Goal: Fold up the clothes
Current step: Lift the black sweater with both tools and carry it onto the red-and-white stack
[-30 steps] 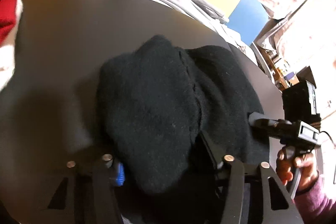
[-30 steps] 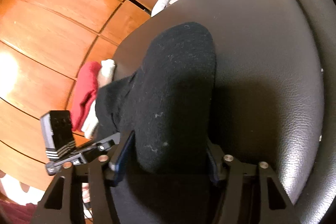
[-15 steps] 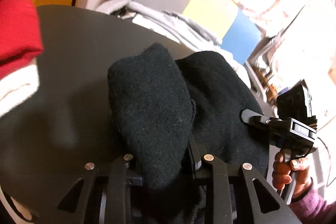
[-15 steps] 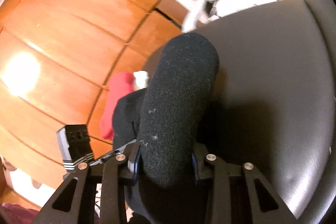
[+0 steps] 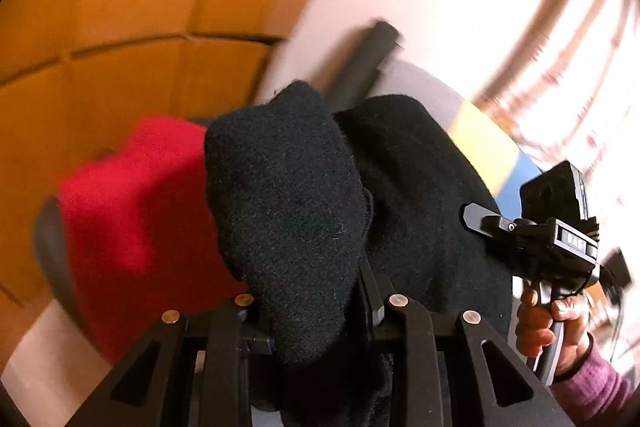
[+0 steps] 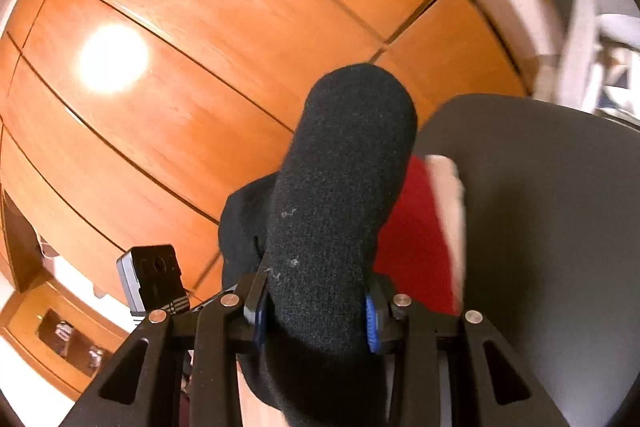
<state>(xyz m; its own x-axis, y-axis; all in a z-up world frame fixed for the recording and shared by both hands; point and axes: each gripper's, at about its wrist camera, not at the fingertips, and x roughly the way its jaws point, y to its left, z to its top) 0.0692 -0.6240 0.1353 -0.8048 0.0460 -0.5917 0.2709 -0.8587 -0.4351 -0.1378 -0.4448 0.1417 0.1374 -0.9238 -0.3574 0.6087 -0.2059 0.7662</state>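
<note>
A folded black knit garment [image 5: 296,211] is held up in the air between both grippers. My left gripper [image 5: 316,311] is shut on one end of it. My right gripper [image 6: 316,311] is shut on the other end, where the black garment [image 6: 340,195] bulges out between the fingers. The right gripper also shows in the left wrist view [image 5: 536,231], held by a hand at the right. A folded red garment [image 5: 136,211] lies behind and left of the black one, and in the right wrist view the red garment [image 6: 416,243] rests on a white one [image 6: 448,199].
A dark leather seat [image 6: 540,207] lies below on the right. A wooden panelled wall [image 6: 200,47] stands behind. A chair with grey, yellow and blue panels [image 5: 480,139] is at the back right. The left gripper's camera block [image 6: 152,275] shows at lower left.
Both grippers have lifted the black garment off the dark seat and swung it left toward the red and white pile. Both views now tilt up at the wooden wall.
</note>
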